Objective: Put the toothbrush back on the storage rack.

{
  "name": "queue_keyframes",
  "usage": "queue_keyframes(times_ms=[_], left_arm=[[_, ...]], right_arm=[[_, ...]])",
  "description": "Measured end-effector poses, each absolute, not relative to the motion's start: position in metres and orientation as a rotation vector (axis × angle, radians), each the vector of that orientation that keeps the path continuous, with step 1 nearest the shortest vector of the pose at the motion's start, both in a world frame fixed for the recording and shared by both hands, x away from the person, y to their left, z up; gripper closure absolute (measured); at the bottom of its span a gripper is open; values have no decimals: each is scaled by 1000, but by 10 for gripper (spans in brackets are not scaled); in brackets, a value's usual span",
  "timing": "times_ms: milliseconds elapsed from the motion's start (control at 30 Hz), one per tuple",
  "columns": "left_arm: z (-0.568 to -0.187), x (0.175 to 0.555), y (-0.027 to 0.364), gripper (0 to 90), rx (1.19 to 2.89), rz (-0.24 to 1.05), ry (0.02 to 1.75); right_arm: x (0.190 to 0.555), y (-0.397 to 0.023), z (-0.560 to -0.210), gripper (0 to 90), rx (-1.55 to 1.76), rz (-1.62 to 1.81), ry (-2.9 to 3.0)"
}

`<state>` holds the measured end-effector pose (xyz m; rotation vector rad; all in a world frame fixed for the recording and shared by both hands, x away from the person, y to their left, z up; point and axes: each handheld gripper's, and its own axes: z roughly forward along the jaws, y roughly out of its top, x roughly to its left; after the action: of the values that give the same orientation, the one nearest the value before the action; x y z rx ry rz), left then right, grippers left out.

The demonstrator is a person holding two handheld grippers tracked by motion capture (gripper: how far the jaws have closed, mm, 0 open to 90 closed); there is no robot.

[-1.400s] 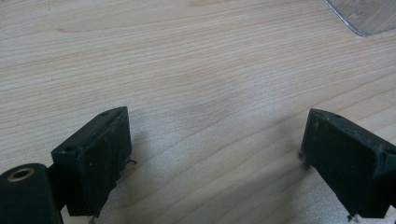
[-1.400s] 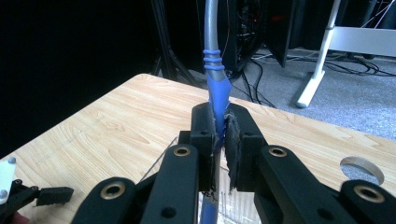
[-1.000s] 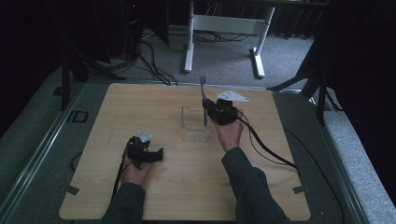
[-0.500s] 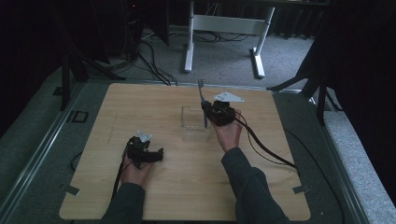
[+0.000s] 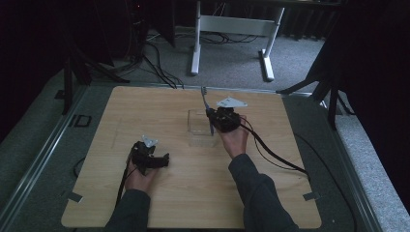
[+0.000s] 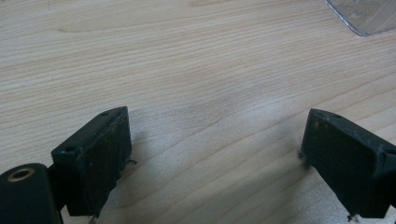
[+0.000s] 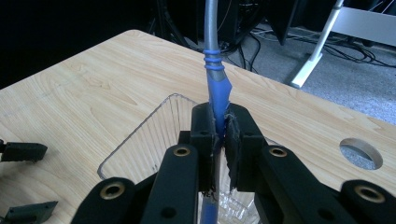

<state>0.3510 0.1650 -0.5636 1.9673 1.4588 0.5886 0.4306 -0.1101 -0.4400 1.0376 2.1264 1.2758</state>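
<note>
The right tool point(image 7: 219, 140) is clenched on the blue handle of a utensil point(image 7: 215, 88), whose metal shaft rises past the jaws; its head is too small in the high view to name, perhaps a fork. It hangs over the clear plastic container point(image 5: 199, 129) mid-table. The left tool point(image 6: 219, 158) rests released, jaws wide apart, on the wooden table point(image 5: 159, 111), apart from the container.

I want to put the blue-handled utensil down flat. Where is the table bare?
Bare wood lies left of the clear container, up to the table edge, and along the near edge between the sleeves. It is tight around the container, where the right gripper clamps the utensil. The left gripper rests open nearby.
</note>
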Motion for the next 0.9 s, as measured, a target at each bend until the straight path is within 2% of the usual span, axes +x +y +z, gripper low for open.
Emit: queue_keyframes(times_ms=[900], left_arm=[[-564, 351, 165, 86, 1968, 588, 1458]], right_arm=[[429, -104, -456, 818, 954, 1118, 2265]])
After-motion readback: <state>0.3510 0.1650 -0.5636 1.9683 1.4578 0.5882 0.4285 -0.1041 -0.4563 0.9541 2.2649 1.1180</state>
